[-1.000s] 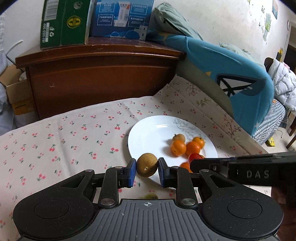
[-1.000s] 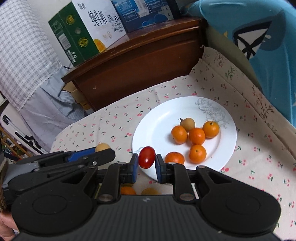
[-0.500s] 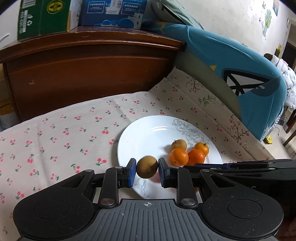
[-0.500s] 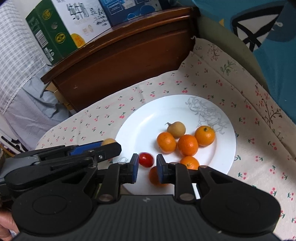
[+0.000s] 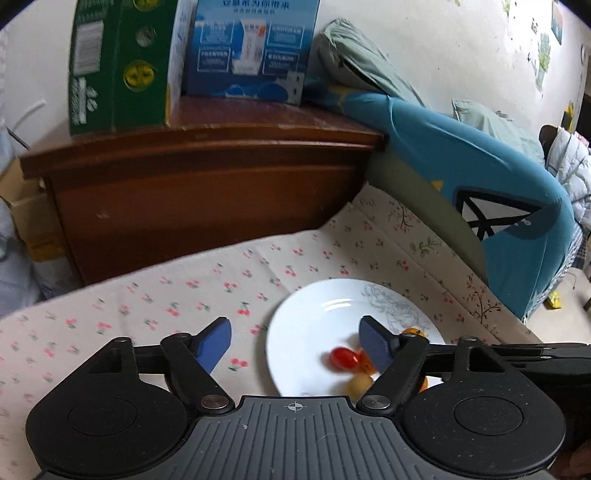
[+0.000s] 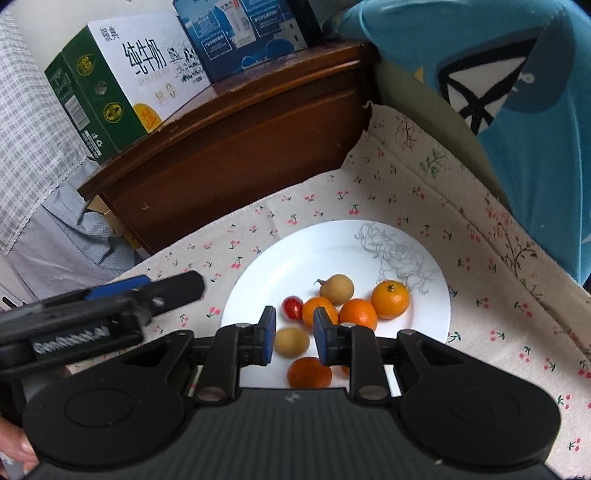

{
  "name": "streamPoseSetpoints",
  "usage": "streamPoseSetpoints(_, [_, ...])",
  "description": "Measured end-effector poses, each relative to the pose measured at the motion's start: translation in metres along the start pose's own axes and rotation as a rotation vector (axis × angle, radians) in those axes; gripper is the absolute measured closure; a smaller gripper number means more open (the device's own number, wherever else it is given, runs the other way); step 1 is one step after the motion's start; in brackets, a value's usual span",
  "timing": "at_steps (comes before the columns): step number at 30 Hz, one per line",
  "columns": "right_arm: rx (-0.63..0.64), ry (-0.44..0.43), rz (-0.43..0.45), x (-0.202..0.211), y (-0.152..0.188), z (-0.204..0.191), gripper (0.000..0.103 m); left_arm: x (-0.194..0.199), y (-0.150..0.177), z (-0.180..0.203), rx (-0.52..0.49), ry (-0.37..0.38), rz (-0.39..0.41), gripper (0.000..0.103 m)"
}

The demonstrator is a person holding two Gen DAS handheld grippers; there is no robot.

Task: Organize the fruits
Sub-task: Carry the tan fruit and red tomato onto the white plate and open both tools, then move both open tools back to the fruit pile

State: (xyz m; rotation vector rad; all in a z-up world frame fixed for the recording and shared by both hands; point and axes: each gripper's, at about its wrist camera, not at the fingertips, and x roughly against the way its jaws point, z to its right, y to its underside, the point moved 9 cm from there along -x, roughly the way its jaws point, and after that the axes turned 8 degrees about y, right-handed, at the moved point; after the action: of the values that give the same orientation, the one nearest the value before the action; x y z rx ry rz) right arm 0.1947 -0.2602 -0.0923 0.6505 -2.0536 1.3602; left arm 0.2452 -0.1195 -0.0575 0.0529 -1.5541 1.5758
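Observation:
A white plate (image 6: 424,251) lies on the cherry-print cloth and holds several small oranges (image 6: 390,299), a red cherry tomato (image 6: 292,307) and two tan-brown round fruits (image 6: 337,288) (image 6: 291,342). My right gripper (image 6: 294,334) hovers over the plate's near side, open and empty. My left gripper (image 5: 295,341) is wide open and empty, above the plate's (image 5: 306,314) left edge. The tomato (image 5: 343,359) and a tan fruit (image 5: 358,384) lie beside its right finger (image 5: 376,345). The left gripper's arm shows in the right wrist view (image 6: 110,306).
A brown wooden cabinet (image 6: 240,140) stands behind the cloth, with a green-white carton (image 6: 122,85) and a blue box (image 6: 243,33) on top. A blue cushion (image 6: 517,110) rises at the right. A cardboard box (image 5: 29,221) sits at the left.
Both grippers opened. The left one let go of the brown fruit and the right one let go of the cherry tomato; both now lie on the plate. Both grippers lifted back.

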Motion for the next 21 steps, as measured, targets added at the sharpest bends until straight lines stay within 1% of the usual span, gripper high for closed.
streamPoseSetpoints(3, [0.002, -0.013, 0.000, 0.006, 0.002, -0.003, 0.078, 0.012, -0.001, -0.003, -0.009, -0.036, 0.003, 0.023])
streamPoseSetpoints(6, [0.004, -0.017, 0.001, 0.012, 0.007, -0.004, 0.078, 0.022, 0.002, -0.005, -0.018, -0.053, -0.001, 0.023])
streamPoseSetpoints(13, [0.002, -0.025, -0.013, 0.022, 0.022, -0.006, 0.077, 0.046, 0.022, -0.018, 0.025, -0.076, -0.020, 0.022])
streamPoseSetpoints(21, [0.001, -0.047, -0.031, 0.038, 0.044, -0.012, 0.076, 0.063, 0.043, -0.026, 0.069, -0.093, -0.035, 0.022])
